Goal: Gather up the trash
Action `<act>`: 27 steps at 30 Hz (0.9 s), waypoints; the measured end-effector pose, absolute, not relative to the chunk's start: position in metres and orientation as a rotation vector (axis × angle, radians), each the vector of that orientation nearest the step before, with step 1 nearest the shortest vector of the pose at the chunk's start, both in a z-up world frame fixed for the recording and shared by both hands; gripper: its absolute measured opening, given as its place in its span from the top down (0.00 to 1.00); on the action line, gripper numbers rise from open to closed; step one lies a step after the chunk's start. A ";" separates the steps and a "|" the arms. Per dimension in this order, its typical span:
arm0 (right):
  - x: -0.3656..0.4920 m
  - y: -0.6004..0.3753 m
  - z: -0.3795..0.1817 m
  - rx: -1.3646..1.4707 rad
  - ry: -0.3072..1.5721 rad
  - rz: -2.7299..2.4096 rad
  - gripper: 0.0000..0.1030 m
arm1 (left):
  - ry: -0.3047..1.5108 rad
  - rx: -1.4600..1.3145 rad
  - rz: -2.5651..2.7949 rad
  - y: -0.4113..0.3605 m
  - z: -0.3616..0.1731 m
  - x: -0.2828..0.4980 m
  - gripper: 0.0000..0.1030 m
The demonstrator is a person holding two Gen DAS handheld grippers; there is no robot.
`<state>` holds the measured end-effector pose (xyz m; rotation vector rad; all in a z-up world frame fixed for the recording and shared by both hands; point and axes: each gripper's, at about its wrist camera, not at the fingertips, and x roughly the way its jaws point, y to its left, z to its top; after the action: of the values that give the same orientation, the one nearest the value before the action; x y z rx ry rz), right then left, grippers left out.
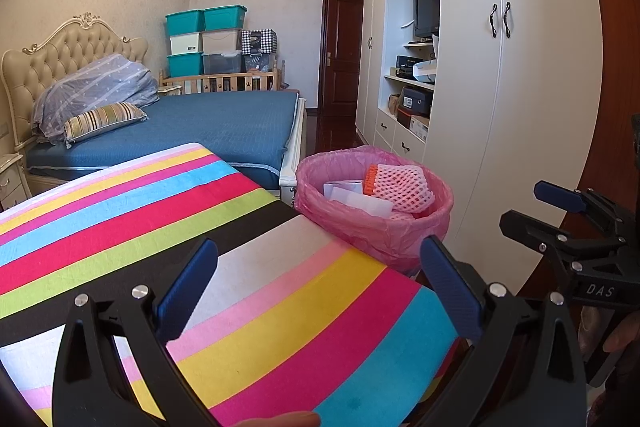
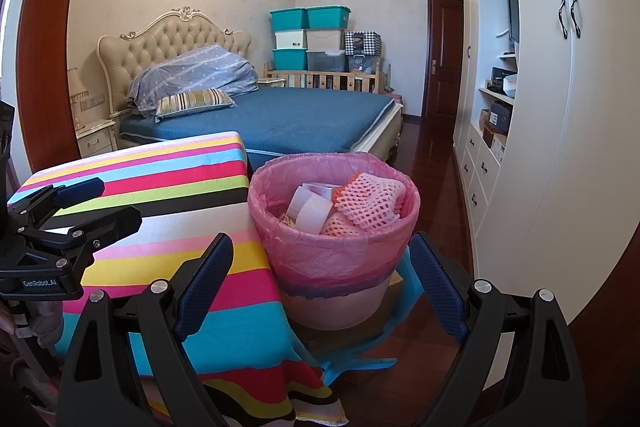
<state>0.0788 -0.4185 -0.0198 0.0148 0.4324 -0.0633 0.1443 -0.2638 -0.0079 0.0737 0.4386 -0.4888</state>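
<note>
A trash bin (image 1: 376,223) lined with a pink bag stands beside the striped table (image 1: 160,211); it also shows in the right wrist view (image 2: 334,247). Inside it lie pink foam fruit netting (image 2: 370,201), an orange net piece (image 1: 370,179) and white paper scraps (image 2: 310,209). My left gripper (image 1: 320,291) is open and empty above the table's near corner. My right gripper (image 2: 322,279) is open and empty, in front of the bin. Each gripper shows at the edge of the other's view: the right gripper (image 1: 560,203) and the left gripper (image 2: 84,199).
A bed with a blue cover (image 2: 288,115) stands behind the table. White wardrobes (image 2: 560,107) line the right wall, with shelves and a TV (image 1: 426,7). Stacked storage boxes (image 2: 308,39) stand at the far wall. A blue object (image 2: 400,307) lies under the bin on the wooden floor.
</note>
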 end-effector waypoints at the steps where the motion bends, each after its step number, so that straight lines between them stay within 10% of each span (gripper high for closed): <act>1: 0.079 -0.418 -0.020 0.014 0.433 -0.063 0.18 | 0.439 0.074 -0.489 -0.264 -0.008 0.144 0.05; 27: 0.079 -0.418 -0.021 0.015 0.434 -0.063 0.18 | 0.446 0.075 -0.499 -0.261 -0.016 0.141 0.05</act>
<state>0.0791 -0.4177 -0.0207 0.0153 0.4345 -0.0628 0.1405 -0.2613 -0.0156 0.0752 0.4456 -0.4988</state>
